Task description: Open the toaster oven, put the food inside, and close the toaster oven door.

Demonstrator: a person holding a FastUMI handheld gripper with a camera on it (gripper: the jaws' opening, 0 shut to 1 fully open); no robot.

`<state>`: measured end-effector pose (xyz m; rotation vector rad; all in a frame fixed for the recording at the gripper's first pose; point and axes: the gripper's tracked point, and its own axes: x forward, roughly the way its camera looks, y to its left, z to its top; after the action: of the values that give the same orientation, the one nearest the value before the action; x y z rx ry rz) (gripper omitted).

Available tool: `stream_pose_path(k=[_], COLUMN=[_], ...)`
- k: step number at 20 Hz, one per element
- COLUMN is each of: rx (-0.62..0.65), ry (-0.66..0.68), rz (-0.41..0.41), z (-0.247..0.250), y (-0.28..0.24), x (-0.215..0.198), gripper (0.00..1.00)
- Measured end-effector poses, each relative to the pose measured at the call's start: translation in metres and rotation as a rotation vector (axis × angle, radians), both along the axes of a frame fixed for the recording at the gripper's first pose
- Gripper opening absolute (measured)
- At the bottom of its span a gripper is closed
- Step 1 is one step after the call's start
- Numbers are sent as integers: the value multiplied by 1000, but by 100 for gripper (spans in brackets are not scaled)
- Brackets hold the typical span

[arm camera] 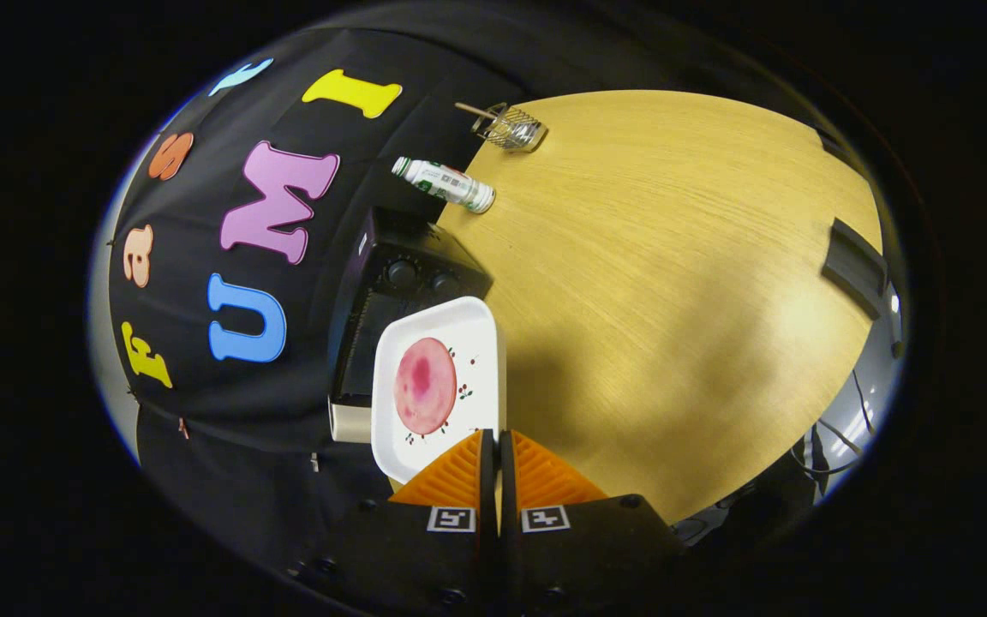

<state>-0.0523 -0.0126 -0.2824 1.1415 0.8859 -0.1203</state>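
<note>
Holding the near rim of a white square plate point(468, 343), the gripper point(494, 441) sits at the bottom centre of the frame, and its two fingers are pressed almost together with the plate edge pinched between them. On the plate lies a round pink slice of food point(424, 385), probably ham or a similar meat; small red and green marks are printed around it. The plate hangs in the middle of the frame, just ahead of the fingers, and it covers part of the toaster oven point(391, 291). This black oven stands left of centre against the black cloth wall, with two round knobs point(402, 272) visible above the plate. Whether its door is open I cannot tell. The wooden table point(673, 283) takes the right half of the frame. In the upper centre, at the far edge of the table, a plastic bottle point(445, 182) lies on its side. Beyond it is a small wire basket point(511, 128) with a wooden handle.
</note>
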Motion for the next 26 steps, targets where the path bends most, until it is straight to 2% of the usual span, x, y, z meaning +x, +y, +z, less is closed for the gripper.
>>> stream_pose_path(k=[5,10,17,26], rx=[-7,12,58,65], ry=[19,14,37,5], rz=[43,2,-169,-311], z=[-17,-35,-62,-77], y=[56,92,124,145], x=[35,83,145,209], gripper=[5,5,5,5])
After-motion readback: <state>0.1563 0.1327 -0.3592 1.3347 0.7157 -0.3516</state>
